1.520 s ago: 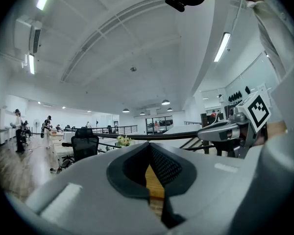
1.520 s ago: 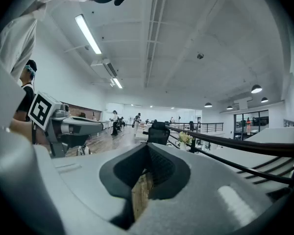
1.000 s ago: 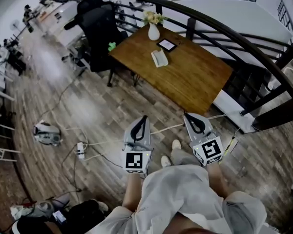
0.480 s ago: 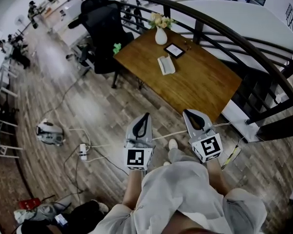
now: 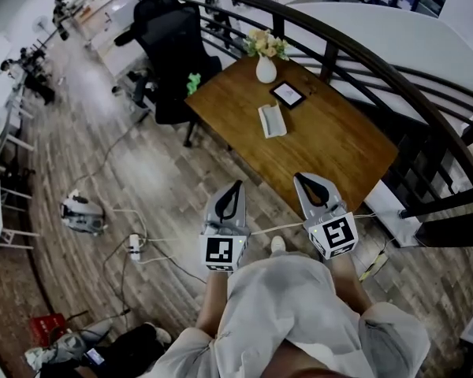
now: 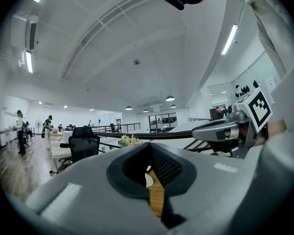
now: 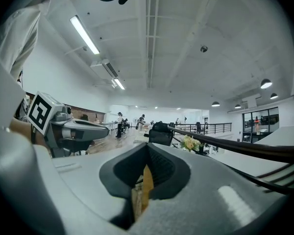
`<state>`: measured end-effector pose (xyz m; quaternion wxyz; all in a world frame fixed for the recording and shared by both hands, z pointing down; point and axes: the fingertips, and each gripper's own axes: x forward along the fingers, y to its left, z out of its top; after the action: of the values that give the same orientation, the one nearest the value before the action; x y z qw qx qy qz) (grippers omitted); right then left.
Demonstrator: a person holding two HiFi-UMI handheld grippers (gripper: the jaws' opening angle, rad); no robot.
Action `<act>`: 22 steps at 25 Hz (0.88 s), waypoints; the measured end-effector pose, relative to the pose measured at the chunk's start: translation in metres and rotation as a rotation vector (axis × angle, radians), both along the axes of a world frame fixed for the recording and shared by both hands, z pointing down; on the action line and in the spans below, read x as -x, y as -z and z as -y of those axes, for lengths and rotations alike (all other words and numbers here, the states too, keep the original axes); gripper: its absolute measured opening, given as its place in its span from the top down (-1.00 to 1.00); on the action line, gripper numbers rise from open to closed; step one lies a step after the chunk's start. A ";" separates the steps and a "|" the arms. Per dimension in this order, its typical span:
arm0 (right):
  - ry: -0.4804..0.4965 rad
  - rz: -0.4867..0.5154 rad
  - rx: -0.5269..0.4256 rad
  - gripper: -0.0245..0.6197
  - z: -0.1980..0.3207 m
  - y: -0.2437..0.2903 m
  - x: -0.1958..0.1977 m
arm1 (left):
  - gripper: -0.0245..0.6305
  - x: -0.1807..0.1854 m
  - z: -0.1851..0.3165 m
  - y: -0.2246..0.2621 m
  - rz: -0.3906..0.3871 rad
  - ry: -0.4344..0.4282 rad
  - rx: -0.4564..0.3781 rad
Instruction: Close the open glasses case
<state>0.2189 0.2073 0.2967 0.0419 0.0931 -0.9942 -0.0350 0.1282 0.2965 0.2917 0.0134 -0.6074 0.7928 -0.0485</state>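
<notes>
An open, pale glasses case (image 5: 272,120) lies on the wooden table (image 5: 331,152), seen in the head view a good way ahead of both grippers. My left gripper (image 5: 232,189) and right gripper (image 5: 303,181) are held side by side close to the person's body, over the floor before the table's near edge. Both are shut with nothing in them. In the left gripper view the jaws (image 6: 149,148) leave only a thin slit, and the right gripper view (image 7: 146,153) shows the same. The case cannot be made out in either gripper view.
A white vase of flowers (image 5: 266,68) and a dark tablet-like object (image 5: 288,94) sit behind the case. A black office chair (image 5: 169,46) stands at the table's left end. A curved dark railing (image 5: 378,61) runs behind. Cables, a power strip (image 5: 132,246) and a small device (image 5: 80,213) lie on the floor at left.
The person has walked toward the table, so it and the case sit nearer and lower in the head view. Both grippers keep the same shut pose before the body.
</notes>
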 end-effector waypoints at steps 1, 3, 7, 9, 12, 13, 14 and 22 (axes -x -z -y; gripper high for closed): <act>0.003 -0.004 0.004 0.91 0.006 -0.001 0.002 | 0.87 0.002 0.006 -0.001 -0.004 0.001 0.004; 0.006 -0.011 0.012 0.91 0.017 -0.005 0.007 | 0.87 0.005 0.017 -0.004 -0.009 0.000 0.010; 0.005 -0.022 0.026 0.91 0.035 -0.012 0.014 | 0.87 0.012 0.036 -0.006 -0.012 -0.003 0.019; 0.003 -0.029 0.029 0.91 0.043 -0.014 0.018 | 0.87 0.017 0.045 -0.005 -0.013 -0.005 0.011; -0.004 -0.036 0.031 0.91 0.052 -0.018 0.027 | 0.87 0.028 0.054 -0.009 -0.018 -0.008 0.016; -0.007 -0.036 0.030 0.91 0.055 -0.018 0.030 | 0.87 0.031 0.058 -0.011 -0.020 -0.011 0.016; -0.012 -0.036 0.028 0.91 0.058 -0.018 0.034 | 0.87 0.035 0.061 -0.011 -0.021 -0.016 0.011; -0.064 -0.036 0.034 0.91 0.083 -0.019 0.076 | 0.87 0.077 0.096 -0.010 -0.026 -0.075 -0.018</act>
<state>0.1430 0.1240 0.3159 0.0626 0.1235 -0.9902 -0.0184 0.0517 0.2007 0.3017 0.0106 -0.6370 0.7701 -0.0330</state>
